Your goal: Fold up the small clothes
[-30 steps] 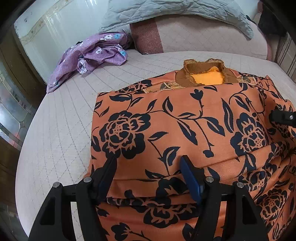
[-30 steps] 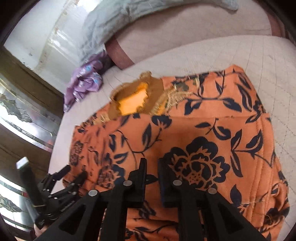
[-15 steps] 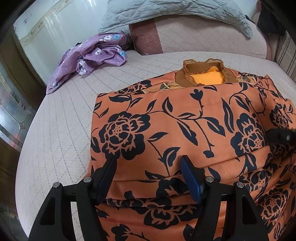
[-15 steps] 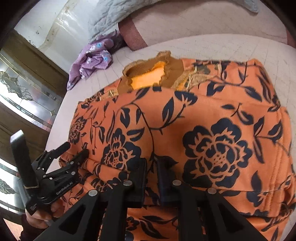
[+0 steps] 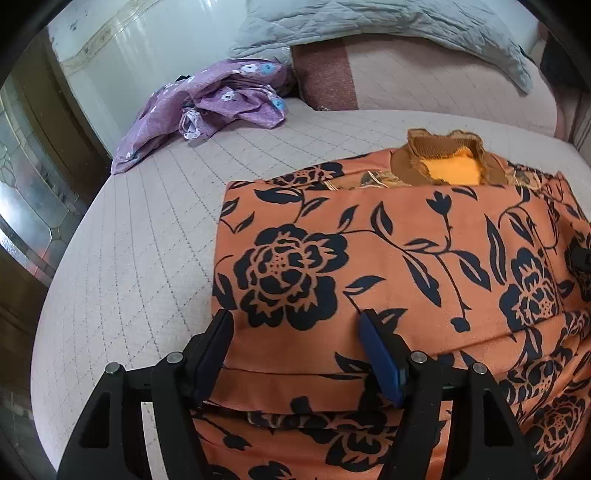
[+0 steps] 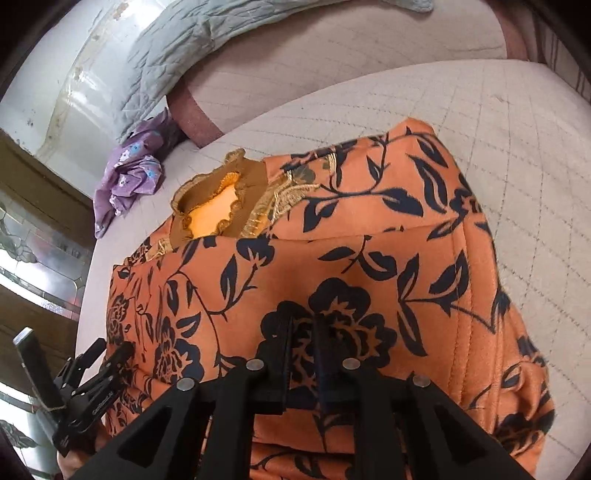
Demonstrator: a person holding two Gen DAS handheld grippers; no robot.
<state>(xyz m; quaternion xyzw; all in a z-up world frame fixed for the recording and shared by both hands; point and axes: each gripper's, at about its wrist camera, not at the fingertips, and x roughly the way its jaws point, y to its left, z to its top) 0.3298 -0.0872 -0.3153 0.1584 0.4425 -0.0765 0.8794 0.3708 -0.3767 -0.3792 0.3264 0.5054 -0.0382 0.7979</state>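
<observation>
An orange floral garment [image 5: 388,258], soft matte cloth printed with large navy roses, leaves and stems, lies folded on the quilted bed cover [image 5: 140,266], whose pale pinkish fabric is stitched in a diamond grid. The folded panel makes a broad rectangle with a straight far edge; beyond that edge the garment's ribbed brown collar [image 5: 436,147] stands up with a frilled rim around a plain bright-orange lining, with gold embroidery beside it.

The left gripper [image 5: 295,350] hovers over the near left part of the garment, its blue-padded fingers [image 5: 380,354] spread wide with the folded hem between them; the pads do not press the cloth. The right gripper [image 6: 303,332] sits over a navy rose on the near part of the garment, its black fingers drawn almost together; whether cloth is pinched in the narrow gap cannot be told.

Far to the left of the garment, a crumpled purple cloth [image 5: 207,107] with small white and blue flowers lies at the bed's edge. Beyond the garment, a grey quilted blanket [image 5: 369,22] drapes over a pink bolster [image 5: 424,77] with a darker maroon band.
</observation>
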